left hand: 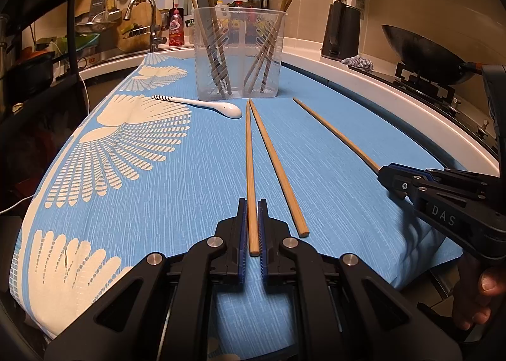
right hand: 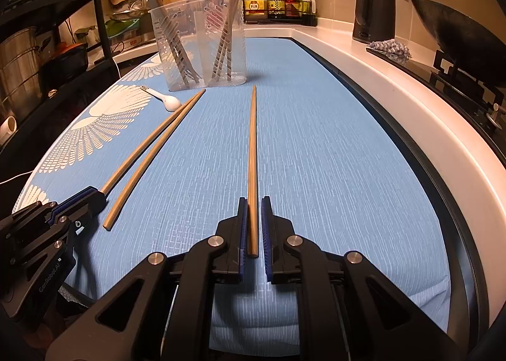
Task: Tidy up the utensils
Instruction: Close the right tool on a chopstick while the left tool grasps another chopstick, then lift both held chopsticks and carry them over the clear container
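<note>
Three wooden chopsticks lie on a blue cloth (left hand: 316,146). My left gripper (left hand: 252,212) straddles the near end of one chopstick (left hand: 249,171), its jaws slightly apart on either side of it. A second chopstick (left hand: 278,171) lies loose just to its right. My right gripper (right hand: 253,212) straddles the near end of the third chopstick (right hand: 252,155), its jaws also slightly apart. The right gripper shows in the left wrist view (left hand: 387,179). A clear plastic holder (left hand: 238,54) with chopsticks and a spatula stands at the far end. A white ceramic spoon (left hand: 205,105) lies left of it.
A raised white counter edge (right hand: 395,98) runs along the right of the cloth. A wok (left hand: 423,54) on a stove and a black kettle (left hand: 341,32) stand beyond it. A sink tap (left hand: 148,16) and bottle rack (right hand: 278,0) are at the back. A dark shelf (right hand: 47,29) stands left.
</note>
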Available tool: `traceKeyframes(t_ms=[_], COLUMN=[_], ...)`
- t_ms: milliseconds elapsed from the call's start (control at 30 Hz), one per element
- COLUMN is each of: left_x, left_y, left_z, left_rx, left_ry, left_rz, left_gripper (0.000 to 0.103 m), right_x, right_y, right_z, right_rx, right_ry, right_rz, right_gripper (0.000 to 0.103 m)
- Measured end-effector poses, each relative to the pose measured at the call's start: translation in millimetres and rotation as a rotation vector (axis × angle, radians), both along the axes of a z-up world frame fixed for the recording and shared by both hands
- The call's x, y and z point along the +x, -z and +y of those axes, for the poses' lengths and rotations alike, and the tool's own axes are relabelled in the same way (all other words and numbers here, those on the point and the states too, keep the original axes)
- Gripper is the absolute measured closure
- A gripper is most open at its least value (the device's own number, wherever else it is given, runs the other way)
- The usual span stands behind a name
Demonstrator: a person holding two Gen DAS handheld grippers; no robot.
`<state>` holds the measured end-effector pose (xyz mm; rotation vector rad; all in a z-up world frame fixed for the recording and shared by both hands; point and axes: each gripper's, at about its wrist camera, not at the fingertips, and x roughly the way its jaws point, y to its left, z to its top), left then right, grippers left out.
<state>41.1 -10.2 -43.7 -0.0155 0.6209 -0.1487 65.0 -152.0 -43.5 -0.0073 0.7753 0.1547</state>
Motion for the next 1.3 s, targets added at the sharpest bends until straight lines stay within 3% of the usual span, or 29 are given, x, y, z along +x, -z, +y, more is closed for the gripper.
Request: traceKeyframes(t_ms=[533, 967, 1300], left_x=[1, -9, 14], left_y=[-4, -48, -99], left_z=[2, 12, 29], left_rx=[0.005, 0.023, -0.001], left_ry=[-0.012, -0.02, -0.015], left_rz=[-0.019, -0.155, -0.234], left_gripper=[0.097, 0.097, 0.097], right_x=[-1, -13, -7], right_y=[-5, -50, -114], right_z=[-6, -11, -14], right_rx=[0.028, 0.052, 0.077], right_ry=[0.007, -0.007, -0.027], right_rz=[-0.012, -0.112, -0.245], right_gripper=[0.097, 0.097, 0.097])
